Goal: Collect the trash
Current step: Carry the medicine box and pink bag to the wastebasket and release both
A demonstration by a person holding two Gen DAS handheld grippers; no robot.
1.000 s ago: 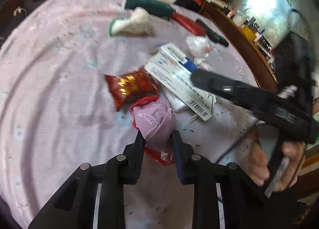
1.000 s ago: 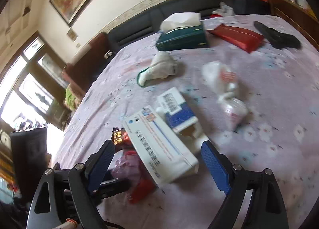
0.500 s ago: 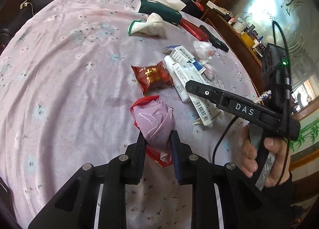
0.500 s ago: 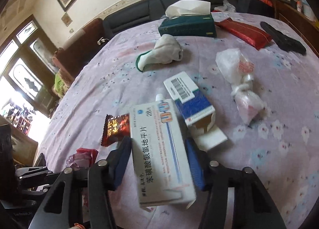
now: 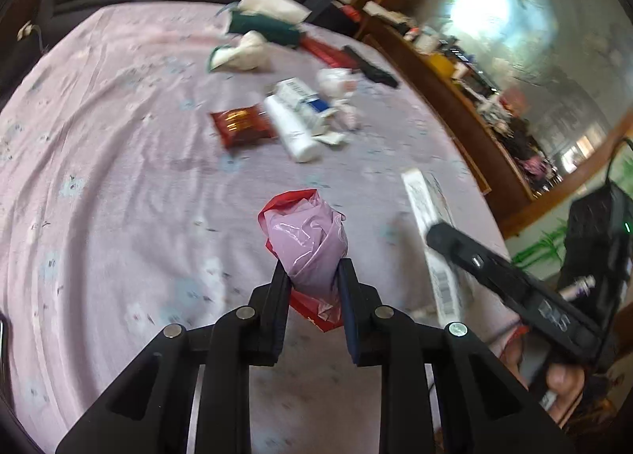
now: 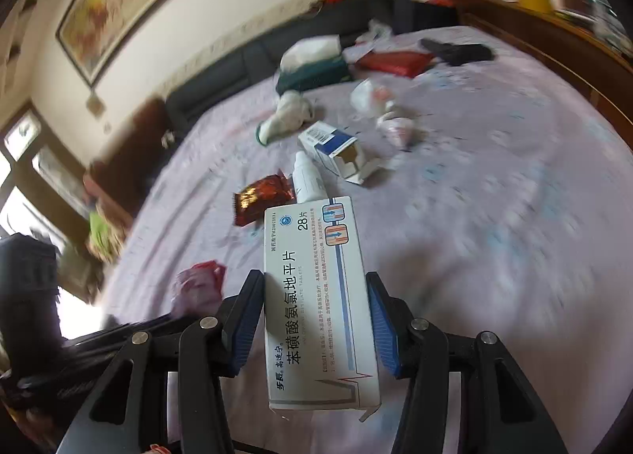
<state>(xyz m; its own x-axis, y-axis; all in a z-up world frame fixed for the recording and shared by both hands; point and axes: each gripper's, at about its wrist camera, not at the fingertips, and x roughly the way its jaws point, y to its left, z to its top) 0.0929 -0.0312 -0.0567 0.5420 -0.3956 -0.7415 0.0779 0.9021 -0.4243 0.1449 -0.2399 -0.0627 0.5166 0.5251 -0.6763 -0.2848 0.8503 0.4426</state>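
Note:
My left gripper (image 5: pixel 312 276) is shut on a crumpled pink and red plastic bag (image 5: pixel 304 240), held just above the lilac tablecloth (image 5: pixel 99 177). The same bag (image 6: pixel 198 287) shows at the lower left of the right wrist view. My right gripper (image 6: pixel 314 280) is shut on a white medicine box (image 6: pixel 316 295), its blue pads pressed against the long sides. That box (image 5: pixel 431 216) is off the table. Further back lie a red snack wrapper (image 5: pixel 241 127), a white bottle (image 5: pixel 290 129), an opened blue and white carton (image 6: pixel 336 149) and a knotted clear bag (image 5: pixel 336 82).
Toward the far edge sit a white crumpled cloth (image 5: pixel 241 56), a green tissue box (image 5: pixel 265 26), a red packet (image 5: pixel 328 54) and a black object (image 5: pixel 372 68). A wooden cabinet (image 5: pixel 455 97) runs along the right. A dark sofa (image 6: pixel 277 46) stands behind the table.
The right gripper closed on the white medicine box and drew it back from the pile, uncovering the bottle. The left gripper pulled back with the pink bag lifted.

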